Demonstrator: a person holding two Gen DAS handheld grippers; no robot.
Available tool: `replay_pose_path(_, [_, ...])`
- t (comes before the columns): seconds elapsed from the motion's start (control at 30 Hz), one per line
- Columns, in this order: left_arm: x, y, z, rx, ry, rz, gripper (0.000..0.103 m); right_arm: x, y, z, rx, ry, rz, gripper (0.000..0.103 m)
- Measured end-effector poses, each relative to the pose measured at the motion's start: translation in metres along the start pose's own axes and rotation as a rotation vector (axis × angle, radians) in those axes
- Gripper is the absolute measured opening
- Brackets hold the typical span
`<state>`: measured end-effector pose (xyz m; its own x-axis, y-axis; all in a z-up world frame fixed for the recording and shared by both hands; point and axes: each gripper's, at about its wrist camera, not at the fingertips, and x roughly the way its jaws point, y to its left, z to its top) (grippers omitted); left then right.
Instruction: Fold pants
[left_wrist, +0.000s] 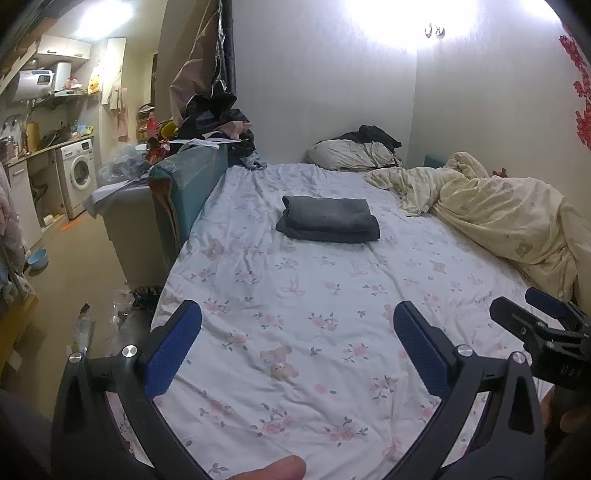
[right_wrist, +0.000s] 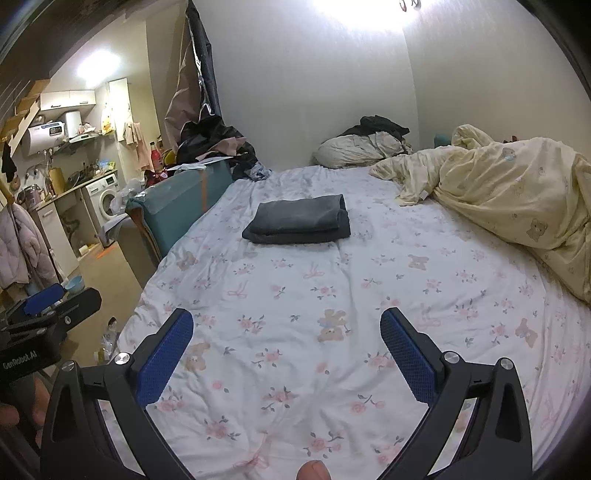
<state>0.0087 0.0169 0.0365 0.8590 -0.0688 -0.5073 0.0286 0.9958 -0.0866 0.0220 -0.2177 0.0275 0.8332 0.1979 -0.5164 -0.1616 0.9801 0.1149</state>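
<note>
The dark grey pants (left_wrist: 328, 219) lie folded in a compact rectangular stack in the middle of the bed, also in the right wrist view (right_wrist: 298, 220). My left gripper (left_wrist: 297, 321) is open and empty, held above the near part of the floral sheet (left_wrist: 295, 369), well short of the pants. My right gripper (right_wrist: 286, 326) is open and empty too, at the same near end of the bed. Each gripper shows at the edge of the other's view: the right one (left_wrist: 532, 306), the left one (right_wrist: 55, 299).
A cream duvet (left_wrist: 498, 210) is bunched along the bed's right side. A pillow with dark clothes (left_wrist: 354, 151) lies at the head by the wall. A teal box (left_wrist: 192, 184) and a clothes pile stand left of the bed. A kitchen with a washing machine (left_wrist: 77, 173) is far left.
</note>
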Motion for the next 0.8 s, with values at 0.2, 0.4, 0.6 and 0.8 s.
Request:
replay_pose_path(0.2, [-0.0009, -0.0001, 0.0007, 0.004, -0.005, 0.003, 0.102, -0.0010, 0.0010, -0.0005, -0.005, -0.004, 0.001, 0.103])
replay_pose_path(0.4, [-0.0011, 0.0004, 0.0001, 0.005, -0.006, 0.005, 0.102, -0.0008, 0.0011, -0.0009, -0.007, 0.004, 0.004, 0.103])
replay_pose_path(0.6, [-0.0016, 0.0002, -0.0019, -0.004, 0.001, 0.015, 0.102, -0.0003, 0.0007, -0.0005, -0.006, 0.005, 0.007, 0.103])
replay_pose_path(0.8, [-0.0021, 0.0002, -0.0018, -0.006, -0.001, 0.018, 0.102, 0.0016, 0.0005, -0.0026, -0.004, 0.011, 0.016, 0.103])
